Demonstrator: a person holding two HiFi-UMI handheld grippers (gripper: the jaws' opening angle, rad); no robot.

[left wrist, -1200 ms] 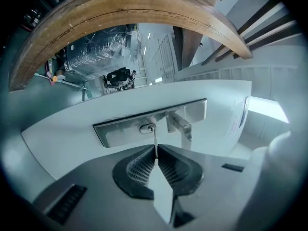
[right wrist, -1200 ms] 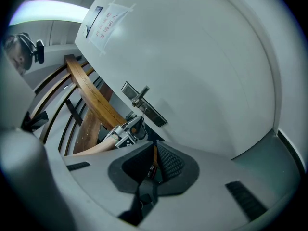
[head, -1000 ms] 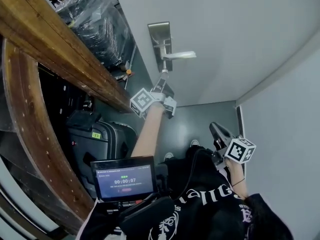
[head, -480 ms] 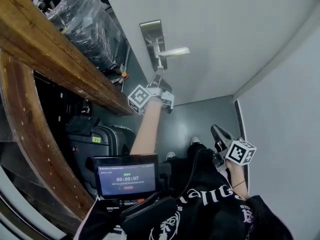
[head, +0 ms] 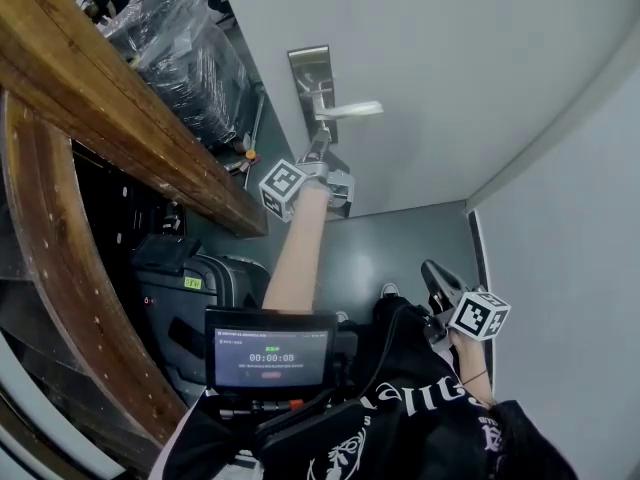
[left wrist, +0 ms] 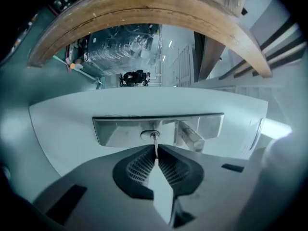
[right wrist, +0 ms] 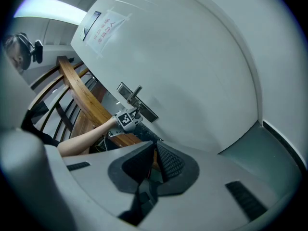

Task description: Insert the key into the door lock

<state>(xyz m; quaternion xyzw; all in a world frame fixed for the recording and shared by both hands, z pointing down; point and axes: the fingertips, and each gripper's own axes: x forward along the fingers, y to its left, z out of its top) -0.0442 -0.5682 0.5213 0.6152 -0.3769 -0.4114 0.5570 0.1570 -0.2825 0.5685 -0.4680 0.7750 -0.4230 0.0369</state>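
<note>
Key [left wrist: 154,141] is pinched between the jaws of the left gripper [left wrist: 156,150], which are closed tight on it, and only a thin sliver of shaft is seen past the pads. Its tip is met by the oval lock [left wrist: 149,134], right at the keyhole; how deep it sits cannot be told. The lock is set in a steel plate [left wrist: 115,129] on the door [head: 450,48], with the handle [left wrist: 190,135] just beside it, sticking out toward the camera.

In the head view the left gripper [head: 320,146] is held up against the plate, just under the handle [head: 352,110], with the bare arm [head: 298,248] stretched out to it. A wooden handrail [head: 120,98] is seen running along the left.

Over to the right gripper [right wrist: 155,146]: the jaws are brought together, pad tips all but touching, and nothing is held between them. It is kept low by the person's side [head: 442,280], well apart from the door. A small screen [head: 270,350] is lit at the chest.
</note>
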